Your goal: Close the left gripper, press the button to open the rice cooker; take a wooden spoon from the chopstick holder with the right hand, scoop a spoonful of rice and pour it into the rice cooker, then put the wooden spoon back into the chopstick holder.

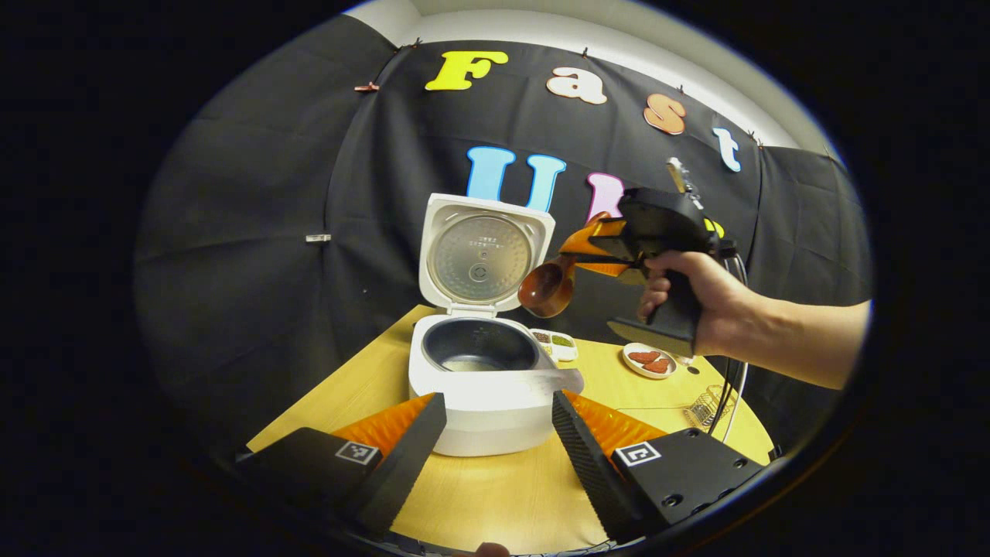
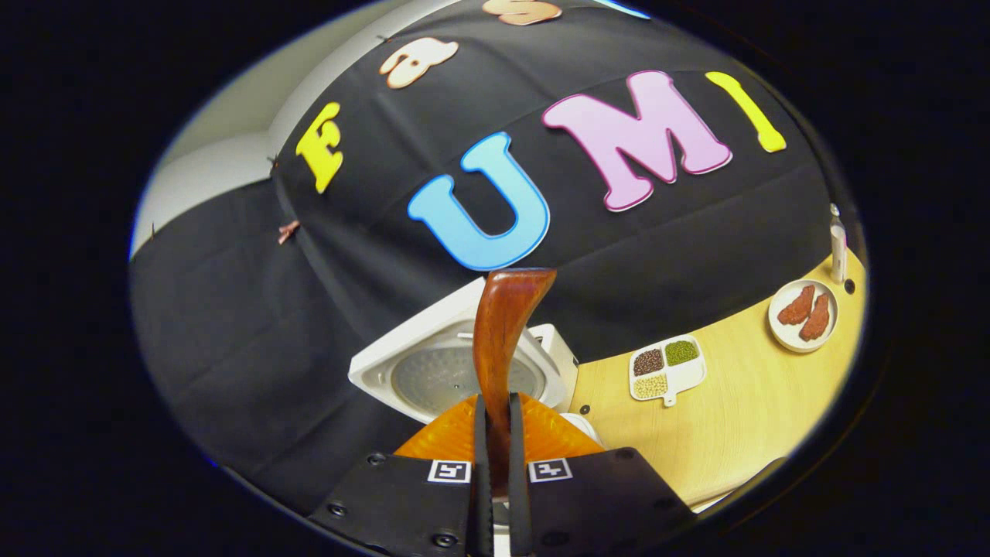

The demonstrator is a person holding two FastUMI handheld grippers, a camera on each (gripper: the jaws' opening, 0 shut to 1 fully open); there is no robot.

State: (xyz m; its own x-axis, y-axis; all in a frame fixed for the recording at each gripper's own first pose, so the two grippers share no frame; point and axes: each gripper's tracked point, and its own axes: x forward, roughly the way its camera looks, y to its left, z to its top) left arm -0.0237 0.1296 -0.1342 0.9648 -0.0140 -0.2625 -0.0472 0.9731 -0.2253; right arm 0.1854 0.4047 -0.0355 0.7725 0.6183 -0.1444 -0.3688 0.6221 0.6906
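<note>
The white rice cooker (image 1: 495,402) stands on the wooden table with its lid (image 1: 479,255) raised upright, and the dark inner pot (image 1: 478,346) is exposed. My left gripper (image 1: 499,398) hovers open just in front of the cooker body, with nothing between its fingers. A hand holds my right gripper (image 1: 574,259) in the air to the right of the lid, shut on a wooden spoon. The spoon's bowl (image 1: 546,288) hangs above the pot's right rim. In the right gripper view the spoon handle (image 2: 503,333) rises from between the shut fingers of the right gripper (image 2: 495,422), over the lid (image 2: 452,371).
A divided dish of beans (image 1: 558,342) (image 2: 665,367) sits behind the cooker. A small plate with red pieces (image 1: 648,360) (image 2: 804,313) lies farther right, with a slim white bottle (image 2: 838,244) behind it. A wire rack (image 1: 705,408) stands at the table's right edge.
</note>
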